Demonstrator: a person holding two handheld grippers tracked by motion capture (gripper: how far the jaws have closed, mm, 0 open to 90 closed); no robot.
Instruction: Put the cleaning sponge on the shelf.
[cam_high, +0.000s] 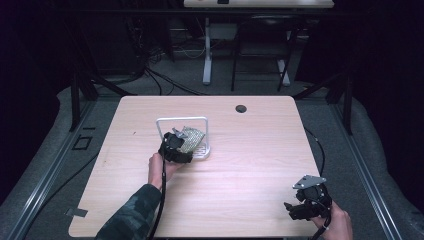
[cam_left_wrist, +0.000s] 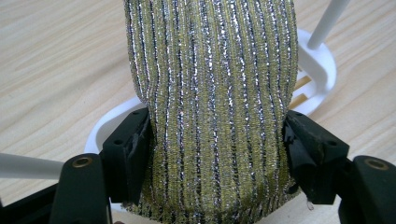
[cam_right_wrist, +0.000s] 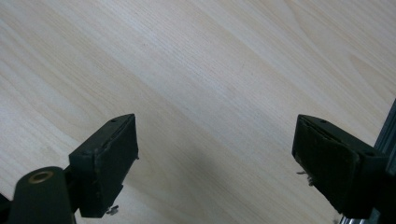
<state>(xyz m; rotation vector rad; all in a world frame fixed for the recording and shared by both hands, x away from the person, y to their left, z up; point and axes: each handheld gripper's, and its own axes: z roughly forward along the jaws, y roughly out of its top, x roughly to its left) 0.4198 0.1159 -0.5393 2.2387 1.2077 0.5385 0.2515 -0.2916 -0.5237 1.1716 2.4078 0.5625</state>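
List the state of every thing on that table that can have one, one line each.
Glittery cloth: draped over the white rack, pinched at both edges.
White rack: upright on the table, cloth on it.
Left gripper: fingers against the cloth.
Right gripper: open, nothing between its fingers, above bare table.

Dim room, grey floor (cam_high: 60, 125), pale wooden table (cam_high: 250, 160), second desk (cam_high: 257, 4) behind.
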